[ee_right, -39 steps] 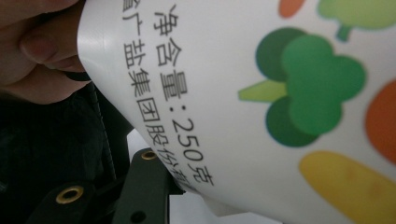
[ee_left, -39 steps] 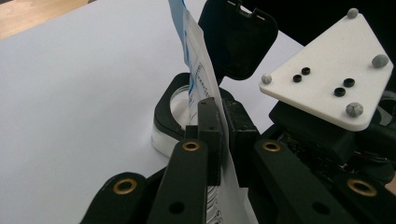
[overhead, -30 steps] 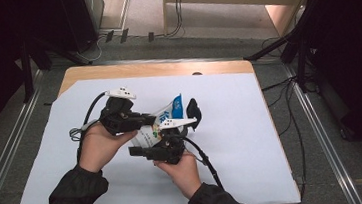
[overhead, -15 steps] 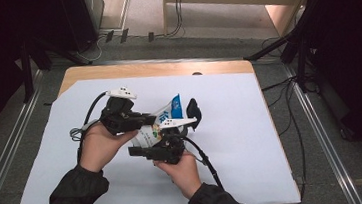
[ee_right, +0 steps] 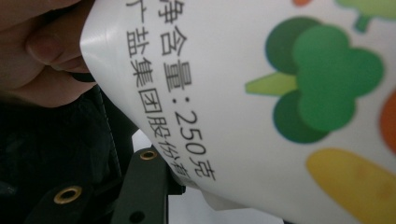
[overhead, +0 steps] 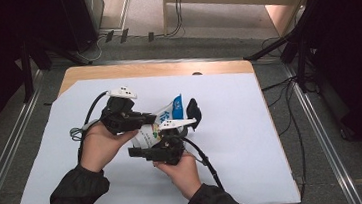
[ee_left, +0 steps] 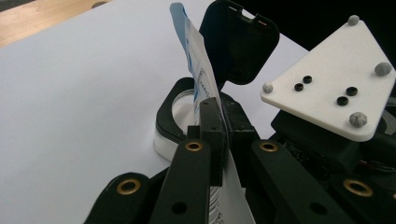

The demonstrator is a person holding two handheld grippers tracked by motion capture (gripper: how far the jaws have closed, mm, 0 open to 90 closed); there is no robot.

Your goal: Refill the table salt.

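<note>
A white pouch (overhead: 166, 119) with a blue top edge and printed vegetables (ee_right: 280, 93) is held tilted between both grippers above the white sheet. My left gripper (overhead: 146, 119) is shut on the pouch's thin upper edge (ee_left: 201, 79), its pads pinching the film. Just beyond it stands a small white jar with a black collar (ee_left: 169, 112) and an upright, flipped-open black lid (ee_left: 238, 42). My right gripper (overhead: 137, 152) comes in from below and grips the pouch's lower part. One of its fingers (ee_right: 140, 186) shows under the pouch, and the other is hidden behind it.
White paper (overhead: 249, 150) covers most of the wooden table (overhead: 156, 69). Black cables trail from both grippers across the sheet. Metal rails and floor cables run along both sides of the table. The right gripper's white plate (ee_left: 327, 88) sits close to the left jaws.
</note>
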